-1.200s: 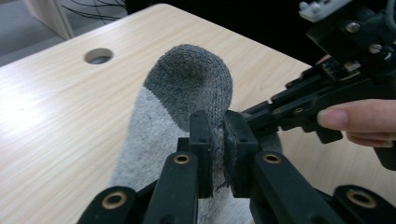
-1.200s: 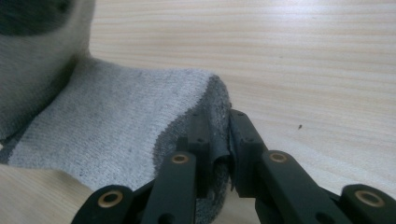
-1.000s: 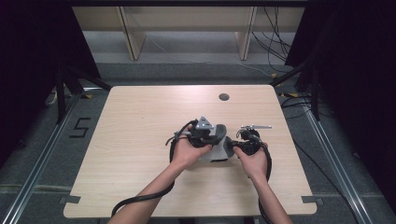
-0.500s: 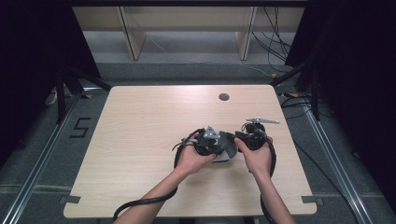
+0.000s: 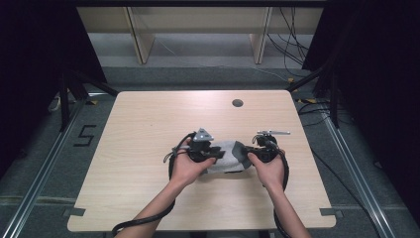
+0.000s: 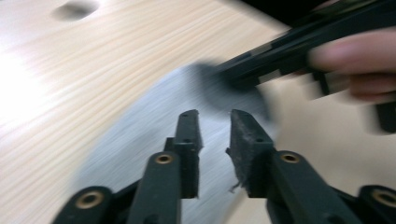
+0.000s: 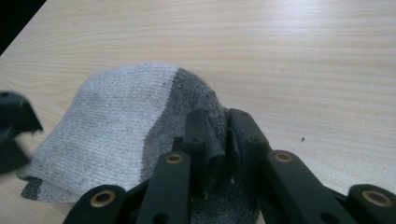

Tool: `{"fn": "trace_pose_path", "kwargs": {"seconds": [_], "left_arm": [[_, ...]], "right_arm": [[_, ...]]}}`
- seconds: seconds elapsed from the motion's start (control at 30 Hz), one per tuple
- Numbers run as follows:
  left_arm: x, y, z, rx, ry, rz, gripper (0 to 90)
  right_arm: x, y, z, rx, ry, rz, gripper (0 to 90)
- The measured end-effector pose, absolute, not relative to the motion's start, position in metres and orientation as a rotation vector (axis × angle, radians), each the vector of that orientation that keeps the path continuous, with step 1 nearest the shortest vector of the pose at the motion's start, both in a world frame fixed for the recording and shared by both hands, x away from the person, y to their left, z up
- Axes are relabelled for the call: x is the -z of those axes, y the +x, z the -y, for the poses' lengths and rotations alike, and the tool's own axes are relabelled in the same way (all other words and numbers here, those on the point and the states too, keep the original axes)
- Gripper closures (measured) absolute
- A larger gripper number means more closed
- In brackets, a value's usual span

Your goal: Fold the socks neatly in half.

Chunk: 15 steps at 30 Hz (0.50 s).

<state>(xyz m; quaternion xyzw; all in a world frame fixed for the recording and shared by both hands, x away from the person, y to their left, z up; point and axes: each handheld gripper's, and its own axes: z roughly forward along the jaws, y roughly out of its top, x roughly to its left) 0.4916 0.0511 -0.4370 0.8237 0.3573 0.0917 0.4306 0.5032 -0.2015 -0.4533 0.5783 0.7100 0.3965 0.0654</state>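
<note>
Right now I have a grey sock (image 5: 229, 156) lying on the tabletop (image 5: 148, 119), near the middle of the front half, between my two hands. My right tongs (image 7: 218, 135) are clamped on its darker end: in the right gripper view a fold of the dark knit sits pinched between the two black pads, and those jaws have just been closing onto it. My left tongs (image 6: 214, 123) hover over the lighter part of the sock with a narrow gap between the pads; their jaws have just been opening a little, and in the blurred left gripper view I see no cloth caught between them, only grey fabric lying beneath.

What worries me is the one-sided hold. If I pull or lift with the right tongs alone, the sock will likely drag or swing loose from that single pinch, and the fold is small enough that it could slip out. The left tongs look barely apart, so if I push them down as they are, I judge they will press on top of the knit and bunch it rather than take an edge. The two tools are also close together over a short sock, so a hasty move could knock one into the other and shake the right grip free.
</note>
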Motion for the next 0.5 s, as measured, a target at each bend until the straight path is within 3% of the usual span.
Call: {"fn": "trace_pose_path", "kwargs": {"seconds": [0.17, 0.5], "left_arm": [[0.463, 0.490, -0.064, -0.172, 2.125, -0.965, 78.5], [0.470, 0.497, -0.063, -0.252, 2.145, -0.989, 80.9]], "right_arm": [[0.456, 0.504, 0.202, -1.181, 1.691, -2.161, 80.3], [0.467, 0.505, 0.196, -1.092, 1.616, -2.177, 82.2]]}}
